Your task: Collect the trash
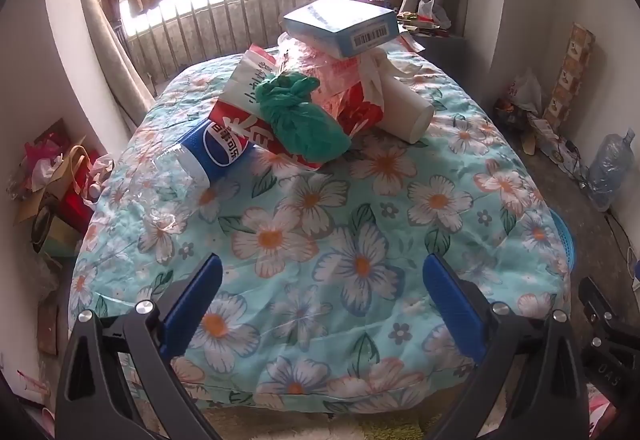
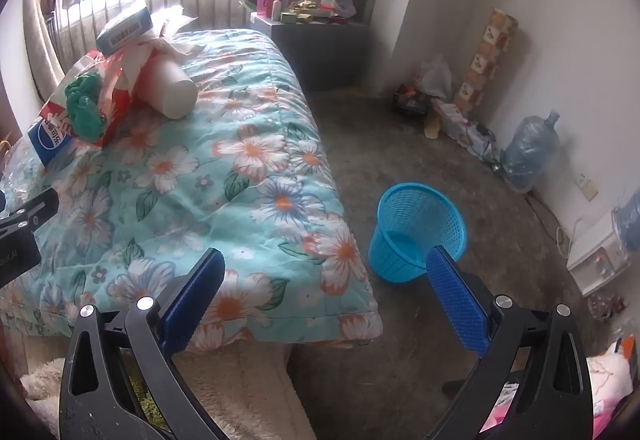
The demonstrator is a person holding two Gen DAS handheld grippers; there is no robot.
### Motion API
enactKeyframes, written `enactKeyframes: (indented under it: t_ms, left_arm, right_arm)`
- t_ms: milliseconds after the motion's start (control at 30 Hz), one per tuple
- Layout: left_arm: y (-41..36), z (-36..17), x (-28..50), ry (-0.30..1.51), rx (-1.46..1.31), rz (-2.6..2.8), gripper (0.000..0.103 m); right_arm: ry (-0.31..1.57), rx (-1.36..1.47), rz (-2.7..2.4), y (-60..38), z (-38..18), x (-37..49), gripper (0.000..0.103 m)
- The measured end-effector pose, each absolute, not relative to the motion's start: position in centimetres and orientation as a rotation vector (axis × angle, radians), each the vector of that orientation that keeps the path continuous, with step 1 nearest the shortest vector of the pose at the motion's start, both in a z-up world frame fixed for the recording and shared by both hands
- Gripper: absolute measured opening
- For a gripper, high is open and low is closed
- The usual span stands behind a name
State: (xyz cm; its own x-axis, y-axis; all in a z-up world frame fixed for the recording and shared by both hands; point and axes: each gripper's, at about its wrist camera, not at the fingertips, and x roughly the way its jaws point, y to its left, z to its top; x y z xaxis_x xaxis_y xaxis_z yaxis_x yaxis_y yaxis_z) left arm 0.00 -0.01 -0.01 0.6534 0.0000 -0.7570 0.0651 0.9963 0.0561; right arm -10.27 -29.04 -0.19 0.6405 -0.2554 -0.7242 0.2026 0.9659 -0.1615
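Inspection finds both tools idle above the near end of the bed. The left gripper (image 1: 322, 304) stands with jaws spread wide and nothing between them, angled down at the floral quilt (image 1: 340, 240). The right gripper (image 2: 326, 298) is likewise fully released and empty, aimed past the bed's corner toward the floor.

The trash sits heaped at the far end of the quilt, well apart from either tool: a Pepsi bottle (image 1: 212, 151) lying on its side at the heap's left, a crumpled green bag (image 1: 300, 119) resting on a red-and-white paper bag (image 1: 248, 99), a white paper cup (image 1: 406, 111) tipped over at the right with its mouth facing the camera, and a light blue box (image 1: 344, 25) perched on top of the pile.

The blue mesh bin (image 2: 416, 232) stands upright on the floor just beside the bed's right corner, mouth open and apparently empty, placed within the right tool's reach for drops.

Judgement: collection not yet begun; the wide jaws suit a first reach to the heap
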Motion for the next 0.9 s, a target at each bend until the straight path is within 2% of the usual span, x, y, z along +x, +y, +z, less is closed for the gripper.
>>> enactKeyframes:
  t_ms: [900]
  left_arm:
    - [0.25, -0.72, 0.08, 0.883, 0.093, -0.024, 0.098]
  right_arm:
    - [0.845, -0.056, -0.260, -29.19, -0.27, -10.42, 0.096]
